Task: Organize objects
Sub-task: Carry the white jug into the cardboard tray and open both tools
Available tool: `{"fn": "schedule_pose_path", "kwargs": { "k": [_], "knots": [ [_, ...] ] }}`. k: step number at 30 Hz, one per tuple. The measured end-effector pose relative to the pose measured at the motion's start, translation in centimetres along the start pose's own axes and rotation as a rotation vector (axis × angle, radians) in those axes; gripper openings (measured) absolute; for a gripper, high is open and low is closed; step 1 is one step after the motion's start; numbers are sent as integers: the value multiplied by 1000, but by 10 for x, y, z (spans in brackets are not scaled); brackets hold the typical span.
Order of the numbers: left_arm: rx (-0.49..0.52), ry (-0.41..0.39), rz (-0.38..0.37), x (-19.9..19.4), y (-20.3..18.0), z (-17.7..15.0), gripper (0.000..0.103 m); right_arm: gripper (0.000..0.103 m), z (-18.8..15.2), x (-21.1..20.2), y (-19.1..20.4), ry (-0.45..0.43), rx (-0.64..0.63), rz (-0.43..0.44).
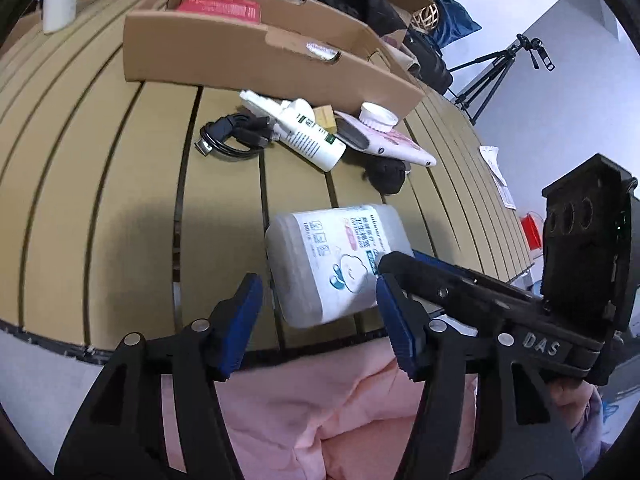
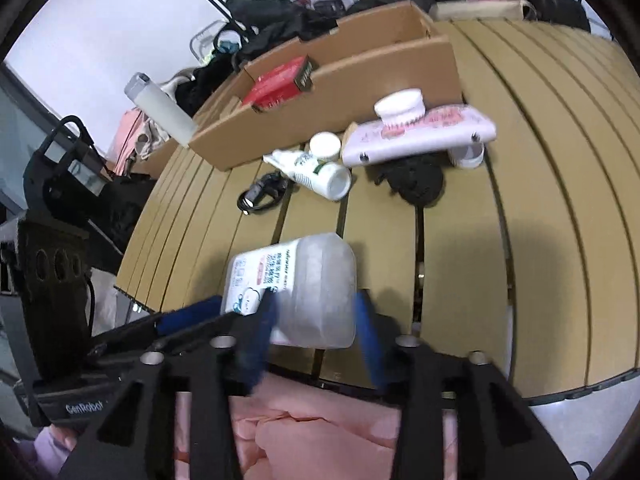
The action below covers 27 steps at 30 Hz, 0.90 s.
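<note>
A translucent plastic tub with a white and blue label lies on its side near the front edge of the slatted tan table. My left gripper is open, its blue pads either side of the tub's near end with a gap on the left. In that view my right gripper reaches in from the right, its tips at the tub's side. In the right wrist view the tub lies between the blurred pads of my right gripper, which stand apart. My left gripper comes in from the left there.
Behind the tub lie a white bottle, a coiled black cable, a pink-white case with a round white lid on it and a black knit item. A long cardboard box holds a red packet. A tripod stands off the table, right.
</note>
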<state>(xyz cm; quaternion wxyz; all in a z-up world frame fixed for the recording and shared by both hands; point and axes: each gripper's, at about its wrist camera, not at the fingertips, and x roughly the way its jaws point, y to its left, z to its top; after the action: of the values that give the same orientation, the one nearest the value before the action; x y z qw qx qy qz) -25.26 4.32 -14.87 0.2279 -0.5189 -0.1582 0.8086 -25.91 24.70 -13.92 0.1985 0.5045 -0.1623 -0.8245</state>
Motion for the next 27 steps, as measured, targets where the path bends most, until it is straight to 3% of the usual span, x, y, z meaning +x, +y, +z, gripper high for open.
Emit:
{"fn": "schedule_pose_path", "kwargs": {
  "k": [1, 2, 3, 4, 7, 10, 14, 19, 23, 25, 27],
  "knots": [
    [-14, 17, -13, 4, 3, 2, 55, 52, 0, 1, -2, -2, 7, 13],
    [-34, 19, -40, 4, 6, 3, 49, 52, 1, 3, -3, 0, 16, 26],
    [-42, 20, -67, 3, 5, 3, 35, 52, 1, 4, -5, 0, 24, 36],
    [-39, 16, -81, 1, 3, 4, 30, 51, 2, 5, -7, 7, 29, 48],
    [-11, -44, -58, -15, -7, 9, 28, 43, 7, -1, 2, -15, 7, 32],
    [-11, -112, -87, -40, -17, 32, 28, 41, 25, -24, 20, -76, -46, 37],
    [45, -200, -95, -75, -23, 93, 28, 40, 78, -50, 45, -170, -92, 76],
    [75, -239, -12, -75, -4, 174, 28, 40, 154, -31, 73, -197, -132, 83],
    [16, -160, 71, -40, 47, 204, 28, 40, 193, 35, 76, -107, -93, 96],
    [0, -119, 144, -23, 67, 209, 27, 40, 199, 72, 74, -51, -80, 82],
    [15, -102, 307, -12, 82, 204, 29, 40, 196, 110, 77, 10, -97, 61]
  ]
}}
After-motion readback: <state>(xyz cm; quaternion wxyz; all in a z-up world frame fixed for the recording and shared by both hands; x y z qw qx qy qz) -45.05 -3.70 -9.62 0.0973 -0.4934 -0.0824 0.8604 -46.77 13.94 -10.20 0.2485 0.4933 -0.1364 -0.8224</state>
